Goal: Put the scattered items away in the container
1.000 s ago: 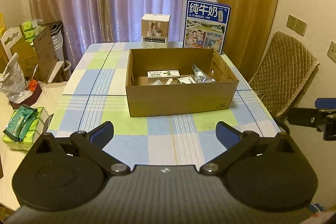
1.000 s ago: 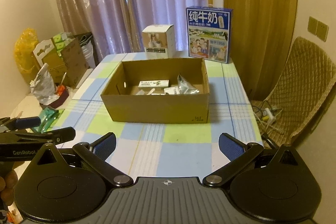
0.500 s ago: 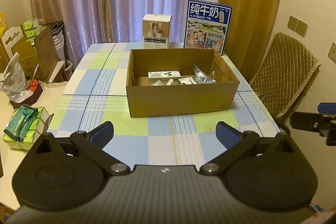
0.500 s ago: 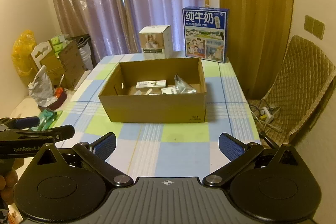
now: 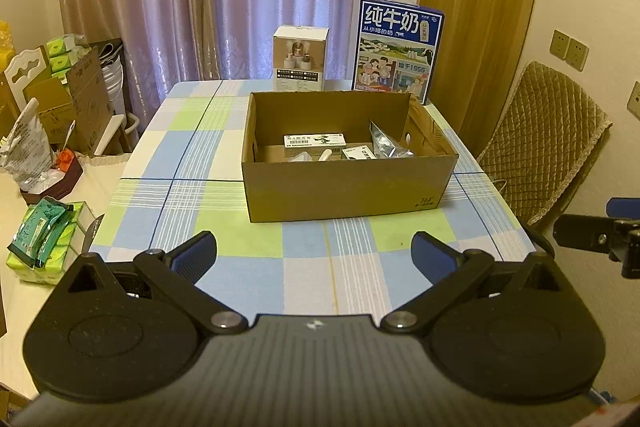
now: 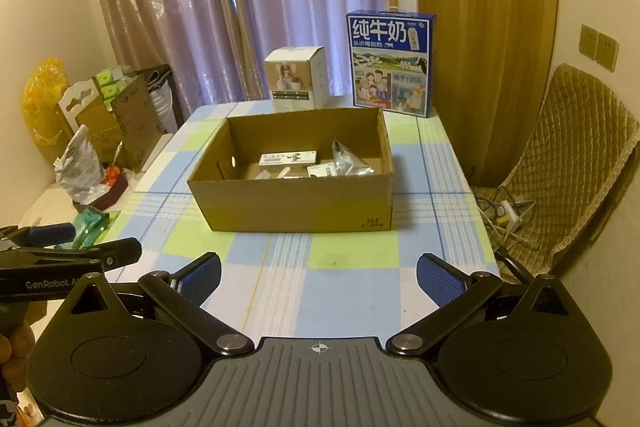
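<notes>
1. An open cardboard box [image 5: 348, 189] sits in the middle of a checked tablecloth [image 5: 192, 155].
2. Inside the box lie a white and green carton [image 5: 315, 140], a small white packet [image 5: 360, 153] and a silver foil pouch [image 5: 387, 146].
3. Behind the box stand a blue milk carton case [image 5: 398, 51] and a small white box [image 5: 300, 58].
4. The left gripper [image 5: 314, 253] hangs in front of the box, its jaws spread wide and empty.
5. The right gripper [image 6: 318, 273] hangs in front of the box too, its jaws likewise spread and empty.

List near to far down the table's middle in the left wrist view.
left hand-held gripper → cardboard box → white-green carton inside it → small white product box, behind the box
</notes>
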A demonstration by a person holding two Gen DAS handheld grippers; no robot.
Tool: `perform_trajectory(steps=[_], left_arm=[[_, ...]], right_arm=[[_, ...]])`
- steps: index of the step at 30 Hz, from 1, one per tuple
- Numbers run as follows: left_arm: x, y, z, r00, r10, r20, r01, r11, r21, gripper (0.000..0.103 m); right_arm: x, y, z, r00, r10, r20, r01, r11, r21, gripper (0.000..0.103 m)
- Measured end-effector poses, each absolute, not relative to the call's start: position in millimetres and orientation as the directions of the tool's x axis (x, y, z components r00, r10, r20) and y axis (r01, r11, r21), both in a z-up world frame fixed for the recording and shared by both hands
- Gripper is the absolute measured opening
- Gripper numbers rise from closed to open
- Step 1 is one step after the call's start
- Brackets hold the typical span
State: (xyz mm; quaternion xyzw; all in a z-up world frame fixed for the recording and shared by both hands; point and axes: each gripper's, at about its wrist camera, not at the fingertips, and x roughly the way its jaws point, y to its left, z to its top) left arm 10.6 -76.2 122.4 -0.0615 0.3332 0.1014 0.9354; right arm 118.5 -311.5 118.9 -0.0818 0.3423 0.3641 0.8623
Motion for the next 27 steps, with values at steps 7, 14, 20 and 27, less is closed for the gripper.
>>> perform_trajectory(steps=[7, 14, 20, 27], left_arm=[[10.9, -77.0, 123.1, 0.757, 0.152, -0.635, -0.232, 0.972, -0.044, 0.102], [12.0, -78.4, 123.8, 0.758, 0.154, -0.634, -0.236, 0.971, -0.046, 0.102], [14.4, -79.7, 124.4, 0.756, 0.154, -0.636, -0.231, 0.972, -0.04, 0.102], [12.7, -79.4, 124.7, 0.771, 0.153, -0.618, -0.231, 0.972, -0.047, 0.102]], right_arm=[[119.1, -312.2, 118.2, 0.501, 0.571, -0.65, -0.682, 0.723, 0.11, 0.101], [119.8, -314.1, 117.1, 0.502, 0.569, -0.651, -0.679, 0.726, 0.11, 0.101], [120.5, -314.6, 115.5, 0.501, 0.567, -0.653, -0.678, 0.727, 0.11, 0.101], [120.3, -315.9, 113.0, 0.503, 0.564, -0.655, -0.676, 0.729, 0.108, 0.101]])
